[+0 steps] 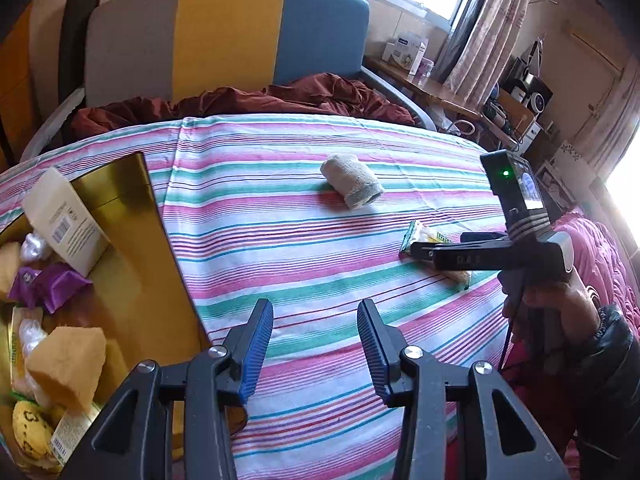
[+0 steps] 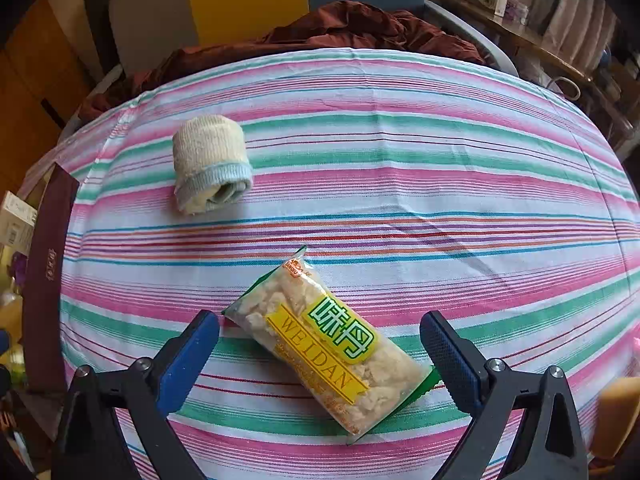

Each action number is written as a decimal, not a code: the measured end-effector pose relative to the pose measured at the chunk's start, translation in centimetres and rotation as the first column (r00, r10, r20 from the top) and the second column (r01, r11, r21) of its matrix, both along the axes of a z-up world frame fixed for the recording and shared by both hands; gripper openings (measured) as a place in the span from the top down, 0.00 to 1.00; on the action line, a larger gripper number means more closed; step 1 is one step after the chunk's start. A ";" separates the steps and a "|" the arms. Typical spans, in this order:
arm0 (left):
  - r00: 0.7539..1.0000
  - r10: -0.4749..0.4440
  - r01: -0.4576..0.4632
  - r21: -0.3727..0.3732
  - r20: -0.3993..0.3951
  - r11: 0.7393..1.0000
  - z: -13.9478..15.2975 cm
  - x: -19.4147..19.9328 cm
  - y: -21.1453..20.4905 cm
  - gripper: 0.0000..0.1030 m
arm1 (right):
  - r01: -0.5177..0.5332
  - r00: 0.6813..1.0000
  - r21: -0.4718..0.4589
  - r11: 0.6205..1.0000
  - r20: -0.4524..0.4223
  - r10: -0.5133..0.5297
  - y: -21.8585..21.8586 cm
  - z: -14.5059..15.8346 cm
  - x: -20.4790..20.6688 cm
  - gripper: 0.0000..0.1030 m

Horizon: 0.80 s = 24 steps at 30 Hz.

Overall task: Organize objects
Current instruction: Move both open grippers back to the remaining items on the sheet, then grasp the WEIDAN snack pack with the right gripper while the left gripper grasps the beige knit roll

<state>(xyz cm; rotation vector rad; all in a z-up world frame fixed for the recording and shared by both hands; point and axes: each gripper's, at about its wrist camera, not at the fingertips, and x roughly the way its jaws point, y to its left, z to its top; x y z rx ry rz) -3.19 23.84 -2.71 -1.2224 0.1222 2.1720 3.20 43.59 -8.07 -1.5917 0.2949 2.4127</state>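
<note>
A clear snack packet (image 2: 320,344) with a yellow and green label lies slanted on the striped cloth (image 2: 440,184). My right gripper (image 2: 320,322) hangs over it with its jaws wide open. The blue pads (image 2: 188,356) stand either side of the packet and do not touch it. In the left wrist view the right gripper (image 1: 420,250) covers part of that packet (image 1: 420,234). A rolled cream towel (image 1: 352,186) (image 2: 210,164) lies farther back. My left gripper (image 1: 315,312) is open and empty above the cloth, beside the gold box (image 1: 132,216).
The gold box holds a cream carton (image 1: 64,220), purple packets (image 1: 48,284), a yellow sponge (image 1: 68,364) and other packets. A dark red quilt (image 1: 280,98) and a padded headboard (image 1: 224,36) lie behind. A hand in a dark sleeve (image 1: 560,308) holds the right gripper.
</note>
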 end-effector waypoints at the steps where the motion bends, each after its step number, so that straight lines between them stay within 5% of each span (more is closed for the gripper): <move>1: 1.000 -0.007 0.007 -0.005 0.001 1.000 -0.1 -0.1 0.3 0.57 | -0.008 1.000 0.013 1.000 0.012 0.007 -0.2 -0.2 -0.1 0.02; 5: 1.000 -0.024 0.025 -0.020 0.015 1.000 -0.6 -0.7 1.4 0.57 | -0.022 0.999 0.012 1.000 0.048 0.022 -0.6 -0.9 0.0 0.04; 7: 0.999 -0.028 0.029 -0.029 0.022 0.999 -0.9 -1.2 2.1 0.57 | -0.033 0.998 0.022 0.999 0.052 0.032 -0.9 -0.8 0.1 0.44; 8: 0.999 -0.027 0.028 -0.034 0.027 0.999 -1.0 -1.4 2.4 0.57 | -0.035 0.999 0.026 0.999 0.039 0.034 -1.2 -0.4 0.3 0.56; 24: 0.982 0.027 -0.027 -0.003 0.187 1.000 -4.2 -9.2 9.9 0.41 | 0.019 0.998 -0.006 1.000 0.067 -0.019 0.4 -0.2 0.2 0.56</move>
